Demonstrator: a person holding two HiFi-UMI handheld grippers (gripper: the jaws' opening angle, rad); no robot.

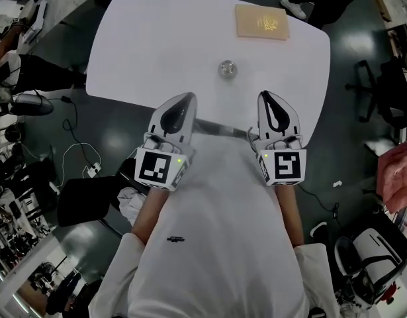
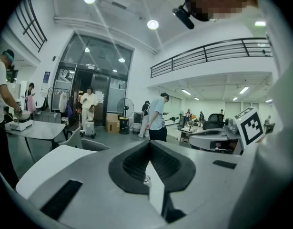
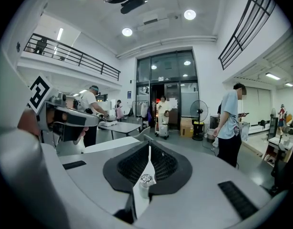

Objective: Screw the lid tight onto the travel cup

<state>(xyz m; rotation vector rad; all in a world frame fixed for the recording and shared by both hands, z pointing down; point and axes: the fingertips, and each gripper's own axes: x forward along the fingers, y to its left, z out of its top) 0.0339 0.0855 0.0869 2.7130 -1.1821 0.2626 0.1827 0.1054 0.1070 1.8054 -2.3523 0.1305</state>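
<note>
The travel cup (image 1: pixel 227 69) stands upright near the middle of the white table (image 1: pixel 143 38), showing a round silvery top from above. Both grippers hover side by side over the table's near edge, well short of the cup. My left gripper (image 1: pixel 188 99) is shut and holds nothing; so is my right gripper (image 1: pixel 265 96). In the right gripper view the cup (image 3: pixel 145 181) shows as a pale body with a shiny cap, seen through the slit below the closed right gripper (image 3: pixel 149 149). In the left gripper view only a sliver of the cup (image 2: pixel 146 179) peeks out below the closed left gripper (image 2: pixel 149 146).
A tan flat board (image 1: pixel 261 22) lies at the table's far right corner. Around the table are a dark floor with cables (image 1: pixel 81 152), chairs and bags. People stand in the hall behind, one in a light blue shirt (image 3: pixel 229 113).
</note>
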